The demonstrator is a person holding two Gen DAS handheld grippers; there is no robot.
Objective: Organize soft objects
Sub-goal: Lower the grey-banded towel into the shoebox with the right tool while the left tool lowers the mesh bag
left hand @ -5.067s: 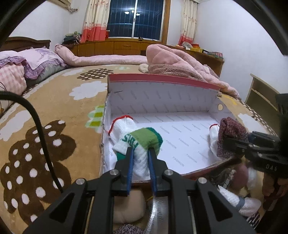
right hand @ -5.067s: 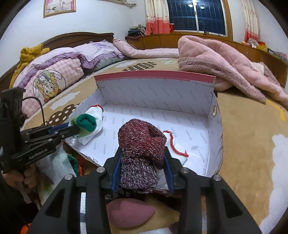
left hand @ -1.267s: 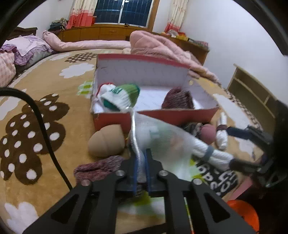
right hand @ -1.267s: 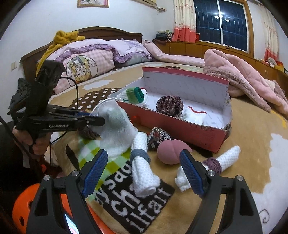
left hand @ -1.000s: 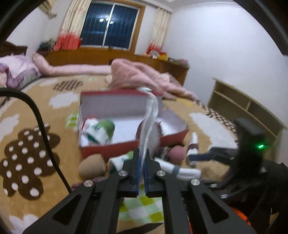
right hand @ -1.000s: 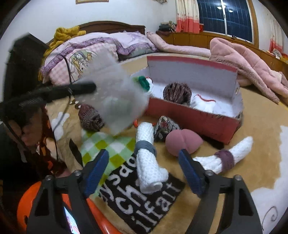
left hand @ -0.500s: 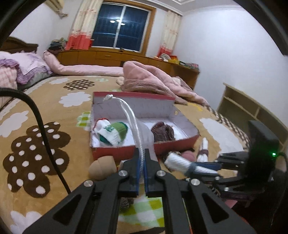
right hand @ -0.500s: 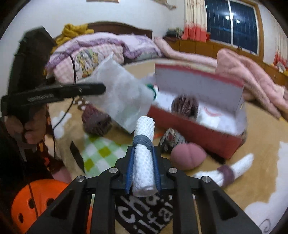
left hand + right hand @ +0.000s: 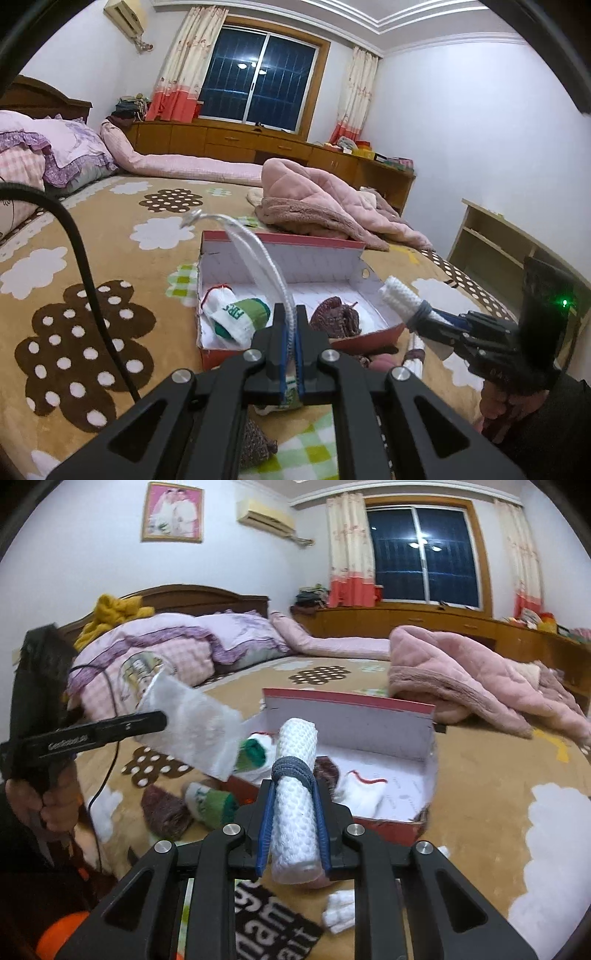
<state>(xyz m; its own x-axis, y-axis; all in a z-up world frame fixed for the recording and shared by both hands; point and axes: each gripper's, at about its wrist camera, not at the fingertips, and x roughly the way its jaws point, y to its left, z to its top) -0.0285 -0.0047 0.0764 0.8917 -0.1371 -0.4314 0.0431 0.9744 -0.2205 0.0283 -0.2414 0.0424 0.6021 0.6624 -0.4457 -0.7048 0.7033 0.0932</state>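
Observation:
My left gripper is shut on a white mesh bag, seen edge-on in the left wrist view and held up in the air left of the box. My right gripper is shut on a rolled white towel with a grey band, held above the bed in front of the box; it also shows in the left wrist view. The red shoebox holds a green-and-white sock roll, a maroon knit roll and a white sock.
On the bed in front of the box lie a green-white sock roll, a maroon knit roll, a white roll and a checked cloth. A pink blanket lies behind the box. Pillows are at the left.
Both grippers have risen higher above the bed. My right gripper has carried the white towel roll up and toward the box. The mesh bag stays held up in my left gripper.

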